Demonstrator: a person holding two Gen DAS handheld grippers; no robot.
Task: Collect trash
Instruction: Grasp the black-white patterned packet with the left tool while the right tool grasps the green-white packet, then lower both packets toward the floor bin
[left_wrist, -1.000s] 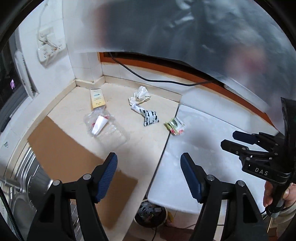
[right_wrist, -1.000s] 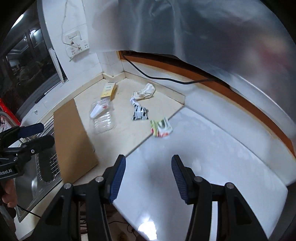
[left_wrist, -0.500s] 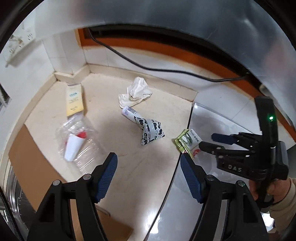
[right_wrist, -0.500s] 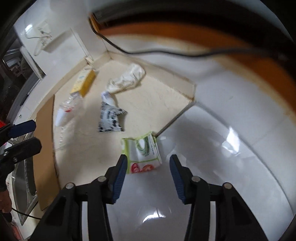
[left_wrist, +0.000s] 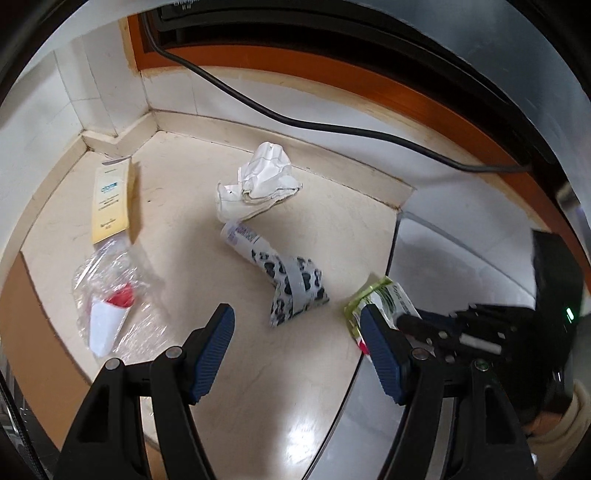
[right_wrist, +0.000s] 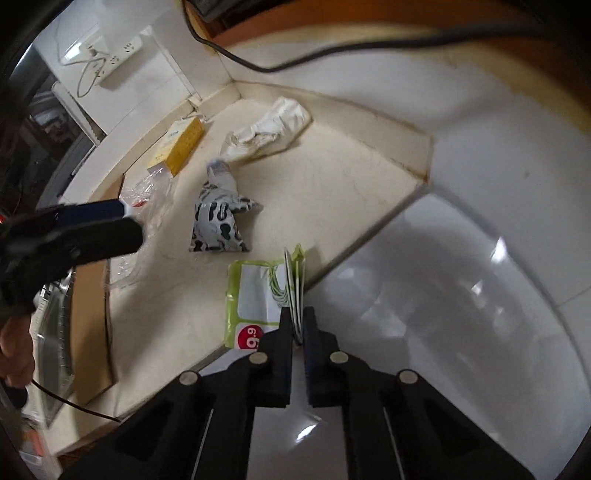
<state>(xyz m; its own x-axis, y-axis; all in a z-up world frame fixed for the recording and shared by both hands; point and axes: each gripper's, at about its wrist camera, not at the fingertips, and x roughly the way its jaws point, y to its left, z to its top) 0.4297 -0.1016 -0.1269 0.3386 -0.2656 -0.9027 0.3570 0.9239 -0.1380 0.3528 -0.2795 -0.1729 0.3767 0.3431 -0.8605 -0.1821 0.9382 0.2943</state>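
Right claw (right_wrist: 297, 325): pressed together on the near edge of the green-and-white wrapper (right_wrist: 258, 295) — its jaws have just been closing, and the folded wrapper edge stands pinched between them.
Left claw (left_wrist: 299, 343): spread wide, nothing between the pads, hovering above the cream tabletop (left_wrist: 351, 206) just short of the black-and-white spotted pouch (left_wrist: 291, 280).
Wrapper's place: on the tabletop, right at the seam where cream stone meets the glossy white surface (right_wrist: 461, 295).
Other trash: crumpled white paper (left_wrist: 262, 177) near the back corner, a yellow carton (left_wrist: 110, 199) by the wall, a clear plastic bag (left_wrist: 110, 306) with a red-and-white scrap inside (all well apart from your right claw).
Risk, grip: you hold only a thin fold, so a fast lift may let the wrapper slide out.
Risk, crowding: your two claws sit near each other — reaching left for the pouch now could knock the right one.
Risk, pouch: it looks limp and may sag if caught by a corner.
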